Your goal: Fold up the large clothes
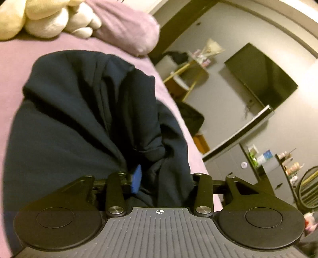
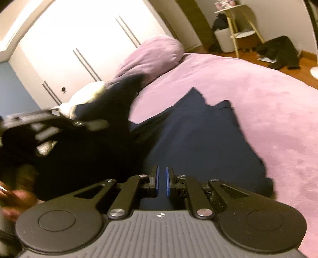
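A large dark navy garment (image 1: 79,119) lies bunched on a pink bed (image 1: 12,65). My left gripper (image 1: 159,178) is wrapped in its cloth: only one blue pad (image 1: 137,179) shows, the other finger is buried under a fold, so the jaws seem closed on the garment. In the right wrist view the same garment (image 2: 198,135) spreads over the bed (image 2: 258,95). My right gripper (image 2: 162,181) hovers over it, blue pads (image 2: 157,178) a narrow gap apart with nothing between them. The left gripper (image 2: 59,119) shows blurred at the left, lifting dark cloth.
A pink pillow (image 1: 131,25) and cream plush toys (image 1: 49,17) lie at the bed's head. The bed's right edge drops to the floor, with a gold shelf (image 2: 238,25), dark clothes on the floor (image 2: 278,51) and a wall TV (image 1: 262,77). White wardrobe doors (image 2: 79,39) stand behind.
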